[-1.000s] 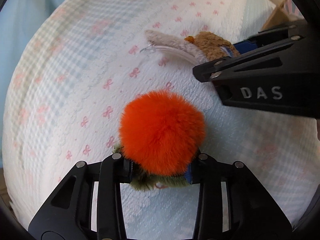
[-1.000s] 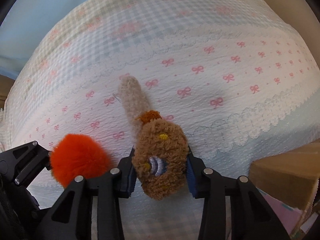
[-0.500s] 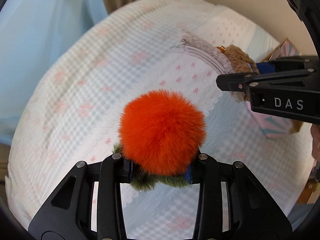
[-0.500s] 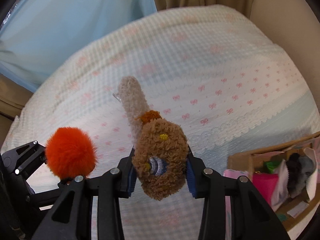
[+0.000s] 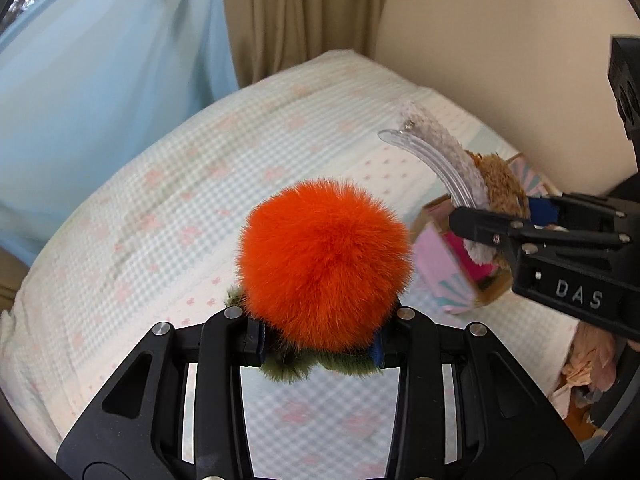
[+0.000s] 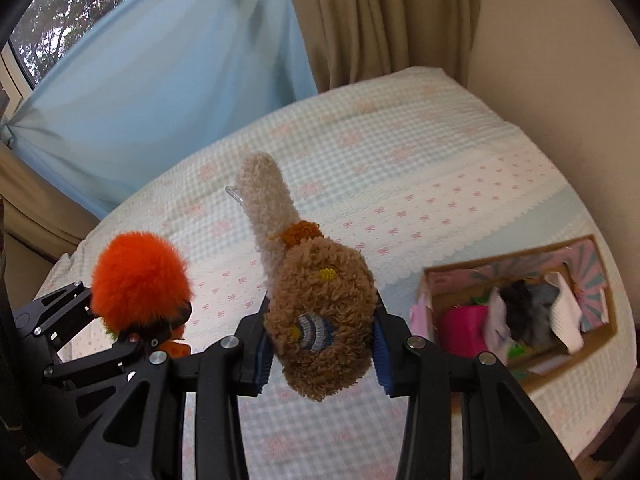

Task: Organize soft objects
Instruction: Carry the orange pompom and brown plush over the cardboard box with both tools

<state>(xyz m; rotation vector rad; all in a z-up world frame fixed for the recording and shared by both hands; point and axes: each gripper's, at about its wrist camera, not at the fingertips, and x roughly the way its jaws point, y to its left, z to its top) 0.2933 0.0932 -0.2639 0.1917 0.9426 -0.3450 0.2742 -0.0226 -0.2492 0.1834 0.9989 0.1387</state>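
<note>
My left gripper [image 5: 318,340] is shut on a fluffy orange pom-pom [image 5: 324,264] with an olive-green tuft under it, held in the air above the bed. It also shows at the left of the right wrist view [image 6: 138,280]. My right gripper [image 6: 320,354] is shut on a brown plush hair clip [image 6: 320,320] with a beige plush end and a clear plastic comb; in the left wrist view [image 5: 500,188] it hangs over the box. A cardboard box [image 6: 516,320] with pink, white and dark soft items lies on the bed to the right.
The bed [image 6: 400,168] has a white and pale-blue checked cover with pink bows. A blue curtain [image 6: 180,80] and a beige curtain [image 6: 380,12] hang behind it. A beige wall [image 6: 560,60] stands to the right. More soft items [image 5: 588,364] lie beyond the bed's right edge.
Both grippers have risen well above the bed with their objects still held. The curtains, wall and open box have come into view.
</note>
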